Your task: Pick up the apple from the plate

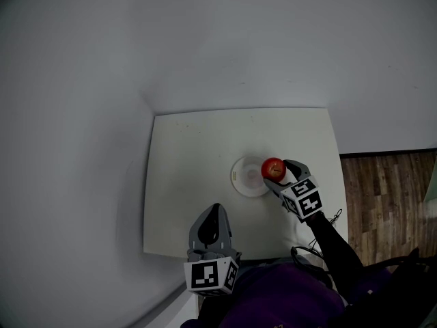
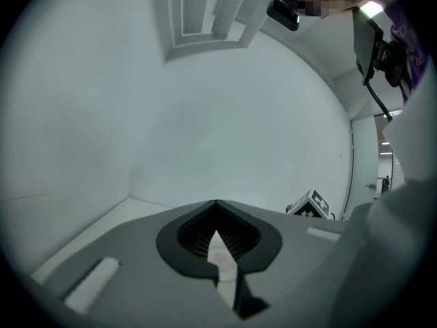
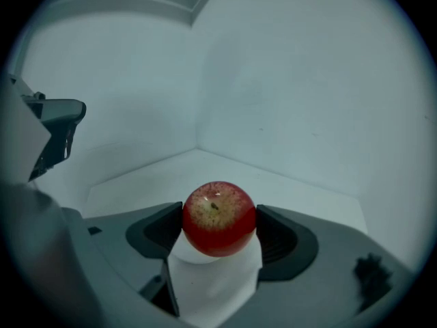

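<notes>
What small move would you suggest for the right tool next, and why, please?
Probably a short, straight lift. The right tool has its jaws against both sides of the apple, so the grip looks set, and the apple sits low over the edge of the plate; rising vertically should clear it without nudging the plate.

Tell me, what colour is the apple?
Red apple, yellowish on top; best in right gripper view.
</notes>
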### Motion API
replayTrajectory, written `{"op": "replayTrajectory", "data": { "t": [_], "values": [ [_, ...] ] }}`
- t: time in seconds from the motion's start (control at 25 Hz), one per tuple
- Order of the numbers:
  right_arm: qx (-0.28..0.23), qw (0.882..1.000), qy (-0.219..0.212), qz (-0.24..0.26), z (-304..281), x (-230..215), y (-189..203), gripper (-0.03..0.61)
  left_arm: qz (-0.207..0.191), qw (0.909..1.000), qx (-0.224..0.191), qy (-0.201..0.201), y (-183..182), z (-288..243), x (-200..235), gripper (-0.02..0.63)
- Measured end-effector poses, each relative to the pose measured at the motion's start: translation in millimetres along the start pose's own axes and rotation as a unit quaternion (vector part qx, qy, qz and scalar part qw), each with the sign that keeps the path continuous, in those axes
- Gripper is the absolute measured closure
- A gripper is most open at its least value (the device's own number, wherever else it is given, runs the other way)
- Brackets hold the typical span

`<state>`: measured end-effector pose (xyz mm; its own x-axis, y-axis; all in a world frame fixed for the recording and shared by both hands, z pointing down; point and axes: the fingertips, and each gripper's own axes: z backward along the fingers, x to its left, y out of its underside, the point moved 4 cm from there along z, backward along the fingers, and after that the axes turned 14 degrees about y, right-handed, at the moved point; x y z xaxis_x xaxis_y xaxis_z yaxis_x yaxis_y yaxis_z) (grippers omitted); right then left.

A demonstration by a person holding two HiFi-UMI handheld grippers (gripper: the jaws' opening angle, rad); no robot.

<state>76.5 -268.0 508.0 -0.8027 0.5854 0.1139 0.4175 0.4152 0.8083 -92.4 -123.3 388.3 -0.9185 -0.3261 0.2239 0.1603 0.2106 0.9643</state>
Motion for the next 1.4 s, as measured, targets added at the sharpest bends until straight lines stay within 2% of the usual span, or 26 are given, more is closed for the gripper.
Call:
{"op": "replayTrajectory", "data": {
  "t": [0.84,1.4],
  "values": [
    [0.034,0.998,0.05,-0.023,23,-34,39,0.229,0.001,0.9997,0.004,0.026,4,-6,-10,0.609],
    [0.074,0.994,0.063,-0.04,22,-50,72,0.229,0.004,0.9997,0.009,0.024,4,-11,-9,0.609]
  ]
}}
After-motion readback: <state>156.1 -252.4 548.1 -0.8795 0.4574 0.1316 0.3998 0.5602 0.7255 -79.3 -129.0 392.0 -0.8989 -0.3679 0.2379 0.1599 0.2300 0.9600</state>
